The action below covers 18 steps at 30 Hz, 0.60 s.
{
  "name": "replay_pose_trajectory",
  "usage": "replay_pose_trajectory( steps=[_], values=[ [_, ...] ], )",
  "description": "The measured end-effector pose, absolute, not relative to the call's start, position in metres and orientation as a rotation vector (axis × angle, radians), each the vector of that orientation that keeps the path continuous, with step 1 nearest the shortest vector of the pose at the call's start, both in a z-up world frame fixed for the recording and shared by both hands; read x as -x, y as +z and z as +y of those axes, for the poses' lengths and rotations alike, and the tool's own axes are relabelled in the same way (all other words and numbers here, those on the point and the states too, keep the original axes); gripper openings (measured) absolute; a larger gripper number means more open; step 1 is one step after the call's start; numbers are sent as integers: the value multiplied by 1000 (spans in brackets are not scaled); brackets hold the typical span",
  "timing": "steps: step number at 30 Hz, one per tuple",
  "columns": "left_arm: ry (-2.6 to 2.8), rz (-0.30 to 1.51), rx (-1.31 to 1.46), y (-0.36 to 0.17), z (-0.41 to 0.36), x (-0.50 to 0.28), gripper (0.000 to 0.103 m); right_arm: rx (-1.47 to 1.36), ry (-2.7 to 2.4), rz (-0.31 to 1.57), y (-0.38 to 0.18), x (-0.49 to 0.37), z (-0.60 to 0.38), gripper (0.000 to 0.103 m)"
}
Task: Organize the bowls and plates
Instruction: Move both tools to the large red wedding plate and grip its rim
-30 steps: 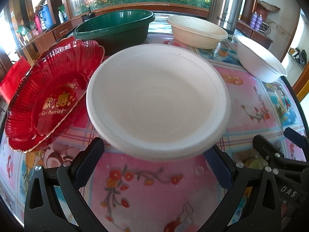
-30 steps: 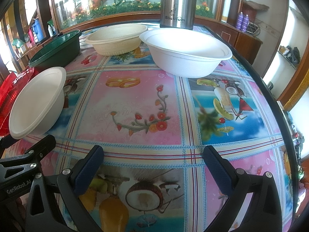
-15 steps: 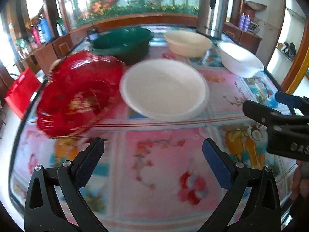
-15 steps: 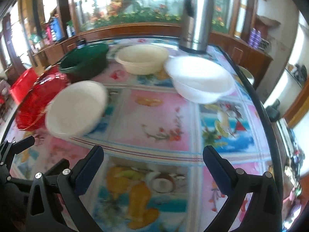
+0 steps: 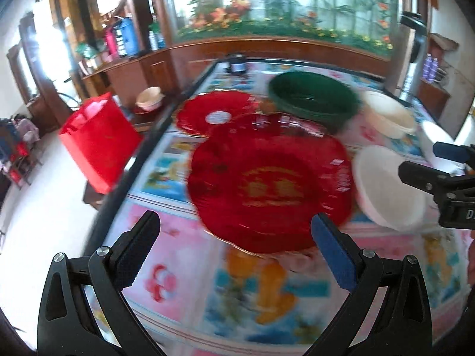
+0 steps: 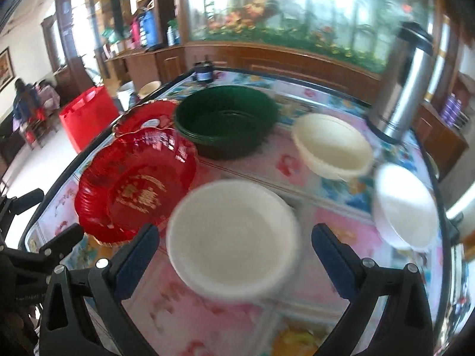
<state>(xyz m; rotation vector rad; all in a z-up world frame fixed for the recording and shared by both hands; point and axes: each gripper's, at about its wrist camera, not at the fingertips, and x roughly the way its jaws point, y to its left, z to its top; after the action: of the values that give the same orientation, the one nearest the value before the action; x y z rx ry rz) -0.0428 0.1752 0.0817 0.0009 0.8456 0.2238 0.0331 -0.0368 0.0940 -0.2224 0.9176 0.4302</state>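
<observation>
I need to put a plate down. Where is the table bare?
Bare cloth lies along the near edge, in front of the red plate and white bowl. Crowded farther back: the green basin, cream bowl and second white bowl.

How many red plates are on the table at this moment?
2. The near red plate with gold lettering sits left of the white bowl. The far red plate lies behind it, partly covered, beside the green basin. More may be stacked unseen.
</observation>
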Motion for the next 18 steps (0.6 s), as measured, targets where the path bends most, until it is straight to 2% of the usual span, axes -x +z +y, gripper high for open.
replay_pose_trajectory(
  steps=[5, 12, 15, 18],
  values=[
    [253, 854, 35, 79, 202, 34, 103, 247, 478, 951, 87, -55, -11, 96],
    [270, 881, 44, 69, 217, 22, 103, 286, 478, 973, 82, -73, 11, 94],
    [278, 893, 52, 64, 222, 15, 103, 297, 474, 988, 76, -79, 16, 90],
    [276, 901, 67, 61, 224, 8, 103, 307, 467, 1013, 69, -88, 21, 82]
  ],
)
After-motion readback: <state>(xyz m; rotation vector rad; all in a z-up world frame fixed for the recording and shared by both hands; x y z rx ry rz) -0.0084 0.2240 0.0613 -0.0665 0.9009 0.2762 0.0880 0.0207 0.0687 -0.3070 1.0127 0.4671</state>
